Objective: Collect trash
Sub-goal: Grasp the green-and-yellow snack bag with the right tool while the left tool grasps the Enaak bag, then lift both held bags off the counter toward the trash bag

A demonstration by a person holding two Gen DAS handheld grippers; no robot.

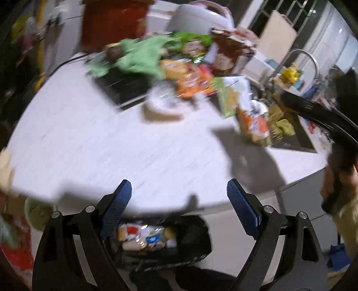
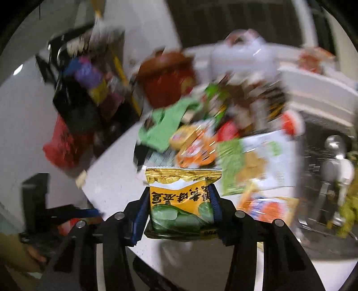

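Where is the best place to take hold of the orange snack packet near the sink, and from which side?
Grip the orange snack packet across its narrow width, coming from above with the open left hand-held gripper. It lies flat on the white counter, so its edges look easiest to pinch.

Two handheld grippers work a white kitchen counter (image 1: 89, 138): the left gripper (image 1: 179, 201) and the right gripper (image 2: 179, 201). One yellow-and-green snack packet (image 2: 182, 201) sits between the right one's fingers. One heap of wrappers (image 1: 183, 73) lies on the counter, too blurred to count. One black bin (image 1: 161, 241) stands below the counter's edge, one white rice cooker (image 1: 201, 20) behind the heap, and one tap (image 1: 306, 60) right of the heap.
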